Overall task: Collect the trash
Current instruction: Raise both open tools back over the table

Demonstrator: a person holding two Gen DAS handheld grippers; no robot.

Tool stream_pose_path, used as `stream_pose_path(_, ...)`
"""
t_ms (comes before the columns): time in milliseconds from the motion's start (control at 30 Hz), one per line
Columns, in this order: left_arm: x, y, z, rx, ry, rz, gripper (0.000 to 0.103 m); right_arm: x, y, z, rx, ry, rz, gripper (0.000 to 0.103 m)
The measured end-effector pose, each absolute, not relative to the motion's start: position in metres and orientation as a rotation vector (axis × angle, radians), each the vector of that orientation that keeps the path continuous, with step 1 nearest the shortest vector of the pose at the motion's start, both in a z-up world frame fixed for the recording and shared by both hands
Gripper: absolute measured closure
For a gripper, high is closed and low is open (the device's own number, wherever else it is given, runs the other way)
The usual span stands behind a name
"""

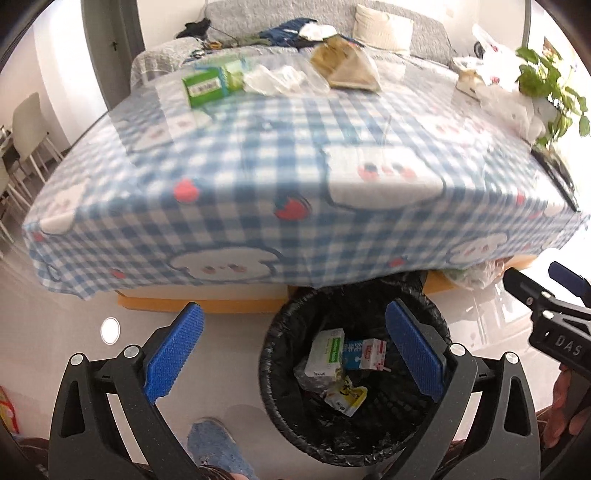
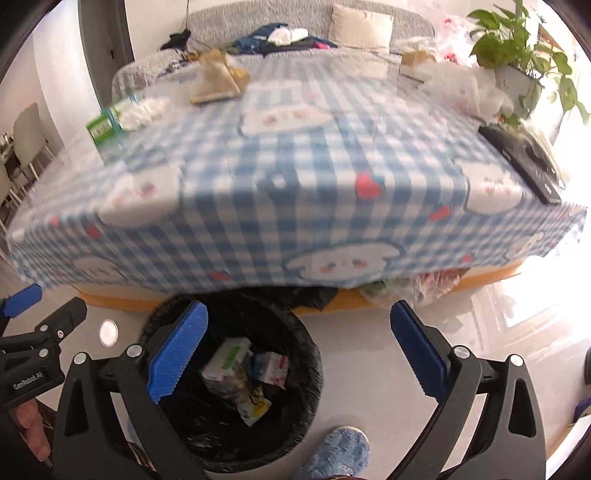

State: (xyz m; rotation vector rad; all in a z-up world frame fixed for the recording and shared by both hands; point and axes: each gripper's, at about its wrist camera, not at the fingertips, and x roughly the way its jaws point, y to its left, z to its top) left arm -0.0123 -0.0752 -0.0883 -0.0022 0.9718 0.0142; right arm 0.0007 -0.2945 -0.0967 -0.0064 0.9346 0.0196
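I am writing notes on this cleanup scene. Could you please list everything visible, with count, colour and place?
trash bin: one, black liner, on floor before table.
cartons and wrappers: several, white, green, blue, yellow, inside bin.
table: one, blue-white checked cloth, centre.
green box: one, far left on table.
clear plastic wrappers: several, beside green box.
tan bags: about two, far middle of table.
potted plant: one, green, far right corner.
black flat device: one, right table edge.
sofa: one, grey, behind table.
left tongs: open, empty, above bin.
right tongs: open, empty, above bin.
slipper: one, blue, beside bin.
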Motion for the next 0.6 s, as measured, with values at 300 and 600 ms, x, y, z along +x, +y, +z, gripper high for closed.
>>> stream_pose_path(300,0.000,-0.044,-0.054,-0.020,0.927,0.069,0.006,0.012,-0.279,-0.045,-0.016,0.843,0.045,0.008)
stream_pose_path(600,0.025,-0.019,-0.024,-0.031,0.910,0.088,0.007,0.038,-0.252,-0.008,-0.047,0.780,0.095,0.008)
